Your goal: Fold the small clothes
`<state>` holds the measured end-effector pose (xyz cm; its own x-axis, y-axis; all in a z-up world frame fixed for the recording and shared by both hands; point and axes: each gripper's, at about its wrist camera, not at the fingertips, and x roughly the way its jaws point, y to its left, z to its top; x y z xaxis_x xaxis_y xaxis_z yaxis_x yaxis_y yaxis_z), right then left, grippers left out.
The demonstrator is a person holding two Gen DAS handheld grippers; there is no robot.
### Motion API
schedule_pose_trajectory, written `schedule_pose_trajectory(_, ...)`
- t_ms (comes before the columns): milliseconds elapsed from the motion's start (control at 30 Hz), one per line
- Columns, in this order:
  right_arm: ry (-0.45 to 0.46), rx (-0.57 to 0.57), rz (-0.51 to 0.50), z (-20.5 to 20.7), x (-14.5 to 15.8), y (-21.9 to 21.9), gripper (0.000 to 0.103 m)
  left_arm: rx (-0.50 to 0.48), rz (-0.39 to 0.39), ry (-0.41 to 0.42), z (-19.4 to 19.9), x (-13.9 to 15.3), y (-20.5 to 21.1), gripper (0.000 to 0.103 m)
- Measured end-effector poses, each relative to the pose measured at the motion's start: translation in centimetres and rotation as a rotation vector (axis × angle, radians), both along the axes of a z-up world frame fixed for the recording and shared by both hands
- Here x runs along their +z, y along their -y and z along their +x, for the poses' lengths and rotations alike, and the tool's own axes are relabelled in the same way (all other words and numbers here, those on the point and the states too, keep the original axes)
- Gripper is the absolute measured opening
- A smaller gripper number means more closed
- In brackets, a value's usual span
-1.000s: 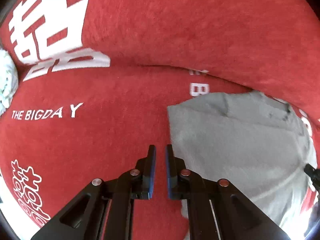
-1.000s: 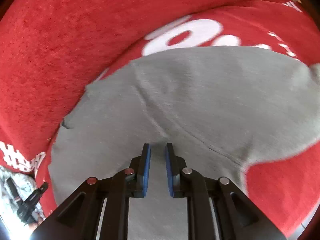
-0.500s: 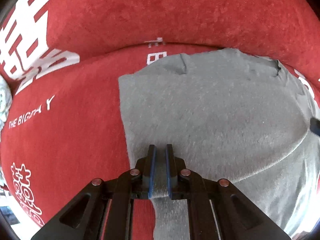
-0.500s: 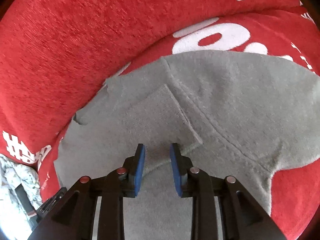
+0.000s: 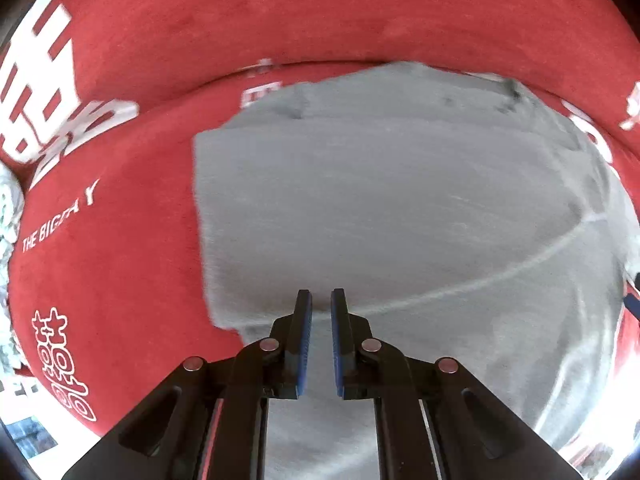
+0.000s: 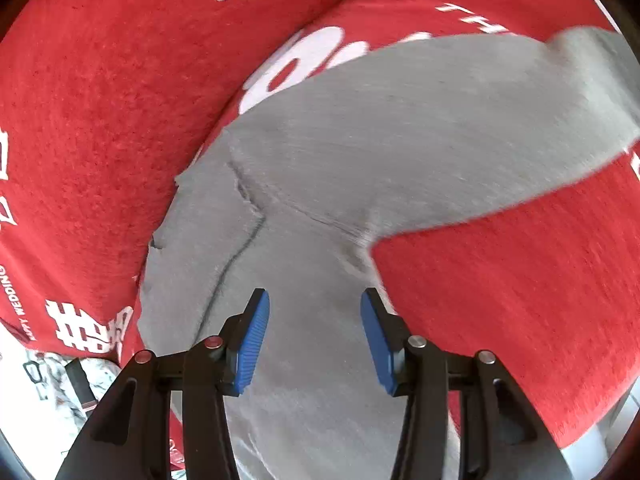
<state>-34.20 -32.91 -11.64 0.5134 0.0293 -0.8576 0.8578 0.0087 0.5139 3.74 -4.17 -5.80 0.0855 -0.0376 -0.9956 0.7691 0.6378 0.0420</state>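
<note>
A small grey garment lies flat on a red blanket, with one layer folded over and a seam line curving across it. My left gripper points straight down over the folded layer's lower edge. It is shut, with only a narrow slit between its blue pads and no cloth visibly pinched. In the right wrist view the grey garment spreads out with a sleeve reaching to the upper right. My right gripper hovers above the garment's body; its jaws are opening and nothing is pressed between them.
The red blanket carries white lettering and rises in a soft ridge behind the garment. A white patterned cloth lies past the blanket's lower left edge, also seen as white cloth at the far left.
My left gripper slid from the bare blanket rightward over the garment. My right gripper let go of a small grey flap, widened its jaws and shifted across the garment.
</note>
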Motion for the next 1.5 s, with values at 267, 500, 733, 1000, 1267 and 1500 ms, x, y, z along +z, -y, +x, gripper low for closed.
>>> schedule_pose_trajectory(267, 0.033, -0.04, 0.043, -2.5, -0.4, 0.1, 0.052, -0.101, 0.02, -0.051, -5.9, 0.3, 3.6, 0.011)
schedule_pose_trajectory(500, 0.064, -0.063, 0.045, -5.0, -0.2, 0.9, 0.068, -0.145, 0.025, -0.078, -9.7, -0.3, 6.2, 0.011)
schedule_pose_trajectory(733, 0.077, -0.103, 0.046, -8.1, -0.5, 1.8, 0.072, -0.141, 0.044, -0.141, -12.1, -1.0, 8.7, 0.011)
schedule_pose_trajectory(1000, 0.071, -0.172, 0.038, -12.1, -1.1, 3.2, 0.074, -0.16, 0.07, -0.102, -14.8, -1.3, 12.1, 0.102)
schedule_pose_trajectory(1267, 0.032, -0.29, 0.005, -17.3, -1.6, 5.9, 0.074, -0.174, 0.064, -0.055, -16.9, -2.3, 15.6, 0.101)
schedule_pose_trajectory(1500, 0.025, -0.486, -0.015, -23.2, -2.6, 8.0, 0.074, -0.189, 0.087, -0.018, -18.5, -3.8, 19.7, 0.101)
